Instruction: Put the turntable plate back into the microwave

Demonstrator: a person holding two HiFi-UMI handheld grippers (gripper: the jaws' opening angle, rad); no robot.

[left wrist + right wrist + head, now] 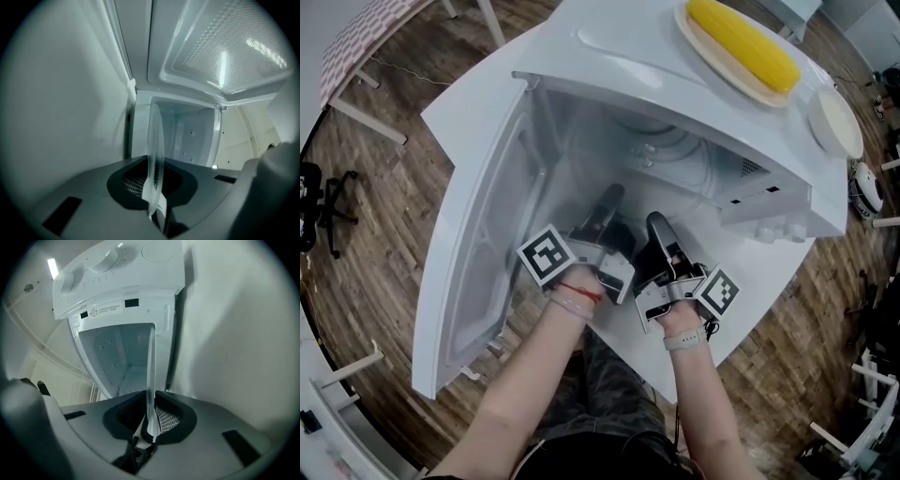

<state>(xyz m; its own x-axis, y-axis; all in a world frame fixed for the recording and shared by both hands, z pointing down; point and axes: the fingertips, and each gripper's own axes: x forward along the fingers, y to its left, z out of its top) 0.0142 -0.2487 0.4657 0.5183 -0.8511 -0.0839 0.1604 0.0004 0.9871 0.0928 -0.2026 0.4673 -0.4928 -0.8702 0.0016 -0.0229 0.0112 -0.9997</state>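
The clear glass turntable plate (154,154) stands edge-on between the jaws in the left gripper view, and it shows the same way as a thin glass rim (150,376) in the right gripper view. My left gripper (607,204) and right gripper (660,228) sit side by side at the mouth of the open white microwave (769,202), each shut on the plate's near rim. In the head view the glass itself is hard to make out. The microwave cavity (122,362) lies straight ahead of both grippers.
The microwave door (478,244) hangs open at the left. On top of the microwave a corn cob (742,41) lies on a plate, with a white dish (836,122) beside it. The control panel with knobs (108,263) is at the right. Wooden floor surrounds the white table.
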